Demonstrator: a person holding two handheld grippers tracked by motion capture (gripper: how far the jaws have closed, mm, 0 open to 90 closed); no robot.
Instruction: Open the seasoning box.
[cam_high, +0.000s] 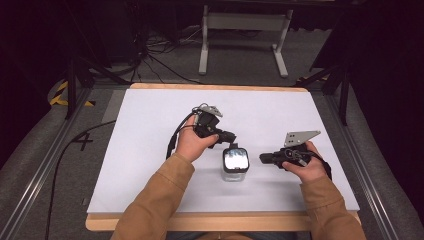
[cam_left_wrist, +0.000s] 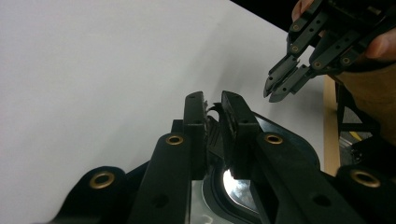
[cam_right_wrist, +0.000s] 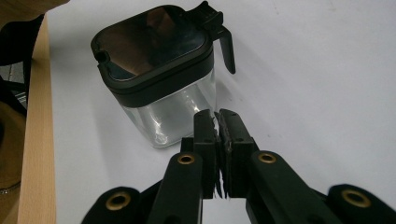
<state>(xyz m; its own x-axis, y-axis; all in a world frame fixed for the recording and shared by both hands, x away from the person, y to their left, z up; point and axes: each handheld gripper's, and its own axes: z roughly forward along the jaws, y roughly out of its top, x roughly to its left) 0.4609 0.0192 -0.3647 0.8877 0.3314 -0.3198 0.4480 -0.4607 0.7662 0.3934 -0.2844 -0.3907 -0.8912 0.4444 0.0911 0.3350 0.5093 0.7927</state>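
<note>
A clear square container (cam_high: 234, 174) with a black glossy lid (cam_right_wrist: 149, 44) stands on the white table top (cam_high: 150, 150), near its front middle. A black ridged handle (cam_right_wrist: 224, 42) rises from the lid's far corner. My left gripper (cam_high: 232, 144) reaches in from the far left, and in the left gripper view its jaws (cam_left_wrist: 213, 100) are shut on that handle, with the lid (cam_left_wrist: 238, 191) just below. My right gripper (cam_high: 262, 158) lies low to the right of the container, shut and empty (cam_right_wrist: 218, 116), pointing at the clear wall (cam_right_wrist: 173, 116) a short way off. It also appears (cam_left_wrist: 273, 93) in the left gripper view.
The table has a wooden front edge (cam_high: 225, 220) close behind the container. Beyond the far edge, a white metal stand (cam_high: 245, 30) and loose cables (cam_high: 160, 55) sit on the floor. Metal rails (cam_high: 45, 170) run along both sides.
</note>
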